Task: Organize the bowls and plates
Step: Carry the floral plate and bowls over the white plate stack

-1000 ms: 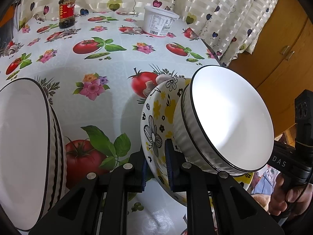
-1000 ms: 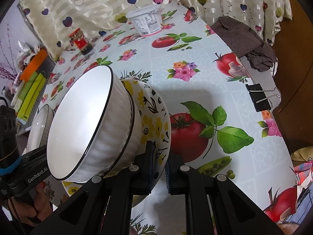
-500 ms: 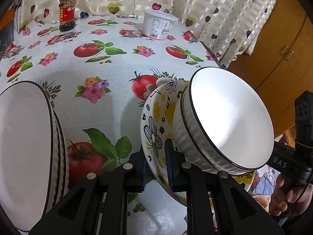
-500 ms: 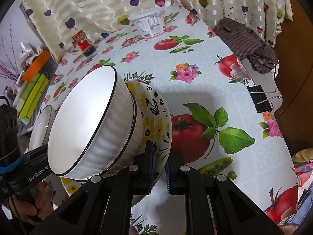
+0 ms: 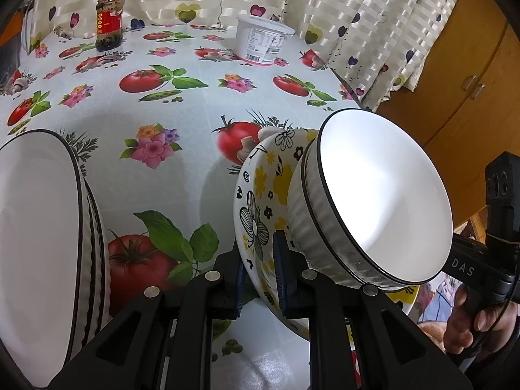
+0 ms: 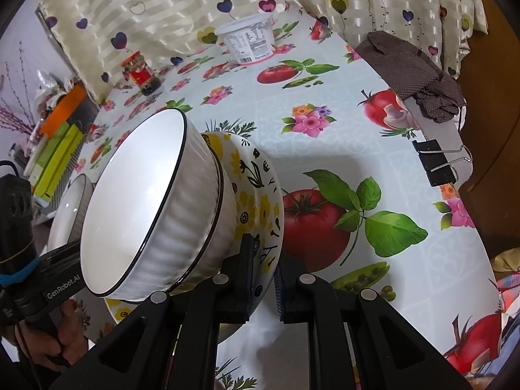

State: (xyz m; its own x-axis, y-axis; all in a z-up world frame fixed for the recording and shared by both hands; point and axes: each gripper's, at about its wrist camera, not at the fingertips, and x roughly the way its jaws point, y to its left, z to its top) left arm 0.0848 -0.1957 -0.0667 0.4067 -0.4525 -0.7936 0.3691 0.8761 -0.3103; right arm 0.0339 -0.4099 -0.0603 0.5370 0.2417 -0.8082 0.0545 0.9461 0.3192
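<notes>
A floral plate (image 5: 260, 195) with yellow and black flowers hangs tilted a little above the tablecloth, held by both grippers. A white ribbed bowl (image 5: 380, 201) with a black rim rests inside it. My left gripper (image 5: 258, 260) is shut on the plate's near rim, blue pads on either side. In the right wrist view my right gripper (image 6: 262, 271) clamps the opposite rim of the floral plate (image 6: 256, 201), with the white bowl (image 6: 136, 208) to its left. A second white bowl (image 5: 35, 243) stands on the table at the far left, also in the right wrist view (image 6: 66, 209).
A red-labelled jar (image 5: 110, 21) and a white tub (image 5: 263, 44) stand at the back by the curtain. A brown cloth (image 6: 412, 74) and a black binder clip (image 6: 435, 162) lie at the table's right edge. A wooden cabinet (image 5: 455, 81) stands beyond it. Coloured boxes (image 6: 58, 143) sit far left.
</notes>
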